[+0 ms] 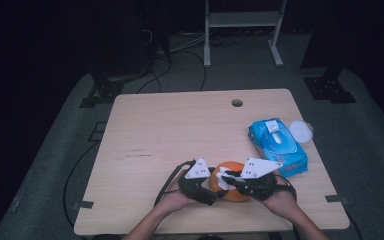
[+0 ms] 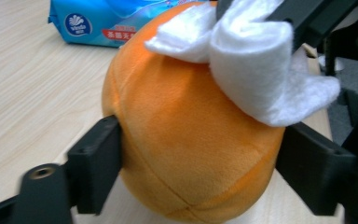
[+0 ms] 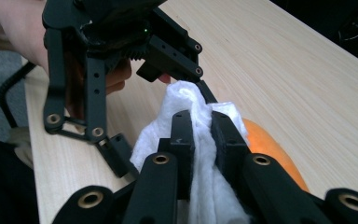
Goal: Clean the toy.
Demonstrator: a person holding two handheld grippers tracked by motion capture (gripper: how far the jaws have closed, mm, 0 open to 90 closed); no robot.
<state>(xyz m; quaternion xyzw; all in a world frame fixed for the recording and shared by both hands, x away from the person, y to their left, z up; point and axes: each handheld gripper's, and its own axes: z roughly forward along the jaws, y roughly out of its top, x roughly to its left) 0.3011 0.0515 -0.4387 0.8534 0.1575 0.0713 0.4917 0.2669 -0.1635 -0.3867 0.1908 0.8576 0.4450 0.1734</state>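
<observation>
While the left tongs [image 1: 211, 192] straddle the orange plush ball [image 2: 191, 140], their two black jaws stand on opposite flanks of it; in the left gripper view one jaw touches the ball's side low down and the other sits close against the far flank, though whether the pads truly press into the plush cannot be told. The right tongs [image 1: 228, 181] are drawn together and clamped on a folded white wipe [image 3: 200, 154], whose cloth rises between their jaws and bulges out above them. That wipe lies against the top of the ball, just above the left tongs' jaws. The ball rests on the pale wooden worktop [image 1: 180, 130] near its front edge, directly between the two tongs, with the person's hands behind them. Beyond the right tongs, well apart from the ball, lies a blue pack of wet wipes [image 1: 278, 146], and just past the pack sits a round white lid [image 1: 300, 131]. In the right gripper view the left tongs' linkage stands just beyond the clamped wipe.
</observation>
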